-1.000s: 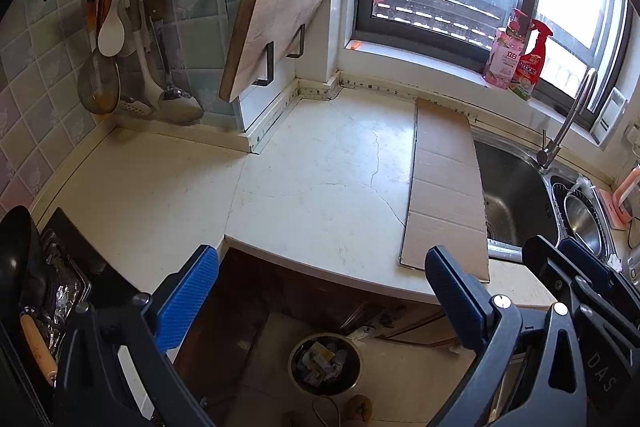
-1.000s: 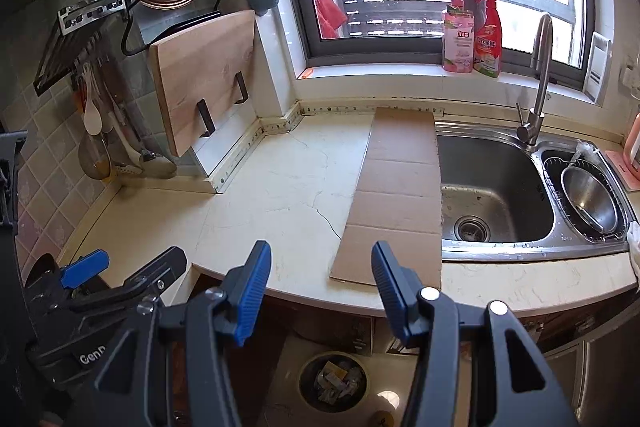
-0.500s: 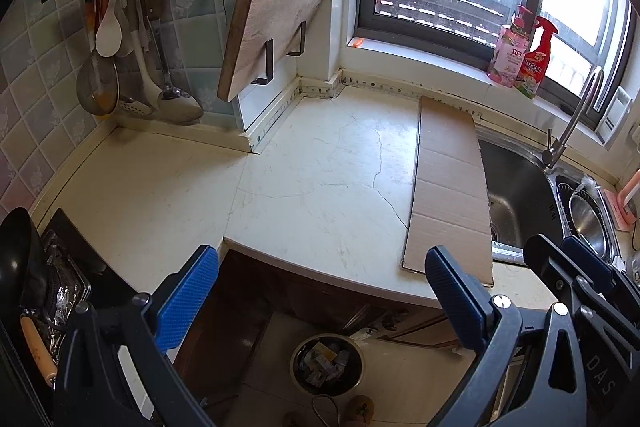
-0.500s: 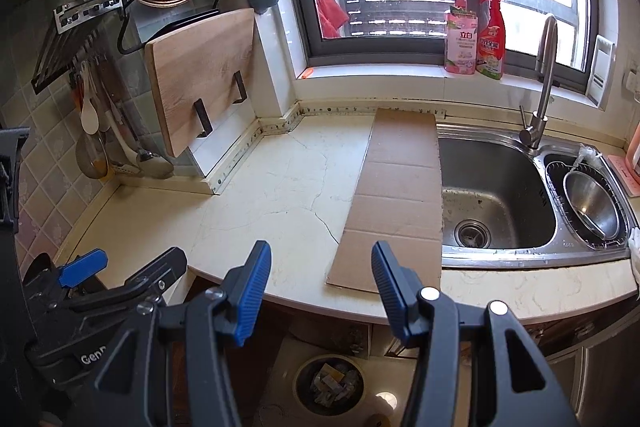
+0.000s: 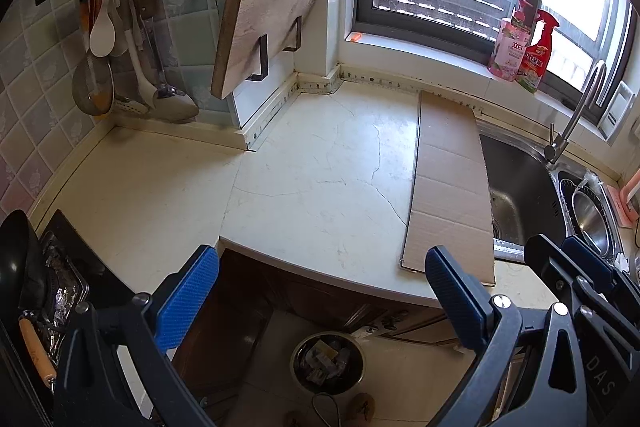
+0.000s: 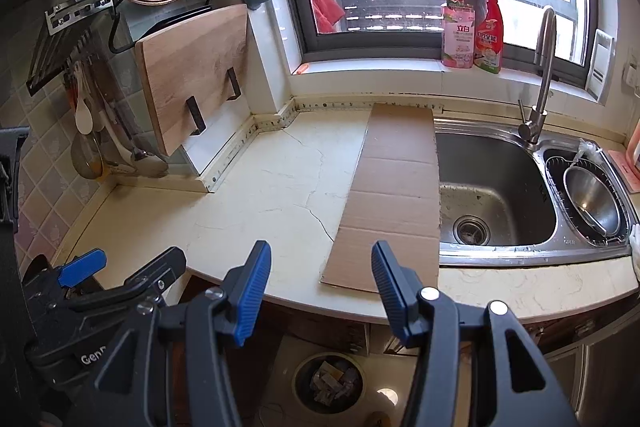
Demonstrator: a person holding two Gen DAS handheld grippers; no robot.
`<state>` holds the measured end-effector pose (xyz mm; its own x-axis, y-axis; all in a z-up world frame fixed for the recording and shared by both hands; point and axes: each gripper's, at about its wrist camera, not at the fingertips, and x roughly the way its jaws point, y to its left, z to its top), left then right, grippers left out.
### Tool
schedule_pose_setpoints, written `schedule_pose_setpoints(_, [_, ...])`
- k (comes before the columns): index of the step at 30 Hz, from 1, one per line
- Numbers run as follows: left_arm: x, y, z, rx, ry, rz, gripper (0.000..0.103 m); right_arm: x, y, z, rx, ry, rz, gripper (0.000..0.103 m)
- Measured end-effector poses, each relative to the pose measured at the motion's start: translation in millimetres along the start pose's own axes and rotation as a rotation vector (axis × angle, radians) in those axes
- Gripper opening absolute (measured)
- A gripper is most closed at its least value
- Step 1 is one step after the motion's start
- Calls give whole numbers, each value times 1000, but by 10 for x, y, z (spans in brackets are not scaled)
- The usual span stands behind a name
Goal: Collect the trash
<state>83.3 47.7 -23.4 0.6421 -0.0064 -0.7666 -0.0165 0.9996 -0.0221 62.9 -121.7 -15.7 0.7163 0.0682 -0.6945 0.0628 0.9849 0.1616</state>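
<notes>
A long flat strip of brown cardboard (image 5: 450,183) (image 6: 394,195) lies on the cream counter beside the sink, its near end at the counter's front edge. On the floor below stands a round bin (image 5: 328,363) (image 6: 329,379) with scraps of trash inside. My left gripper (image 5: 320,287) hangs open over the counter's front edge, left of the cardboard, with nothing between its blue pads. My right gripper (image 6: 320,273) is open too, its right pad over the cardboard's near end, holding nothing. Each gripper shows at the edge of the other's view.
The steel sink (image 6: 492,183) with tap (image 6: 540,83) lies right of the cardboard, a metal bowl (image 6: 592,201) beside it. A wooden cutting board (image 6: 192,75) and hanging utensils (image 5: 116,55) line the left wall. Two bottles (image 6: 474,27) stand on the sill. A stove pan (image 5: 20,263) sits far left.
Both views have shifted slightly, the counter sliding a little away. Both grippers stay open as before and the cardboard has not moved.
</notes>
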Motion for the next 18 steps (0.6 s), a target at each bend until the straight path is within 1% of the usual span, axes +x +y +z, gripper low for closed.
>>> schedule_pose_setpoints(18, [52,-13,29,2,3,3,102,14,17,0,4,0,-1,53])
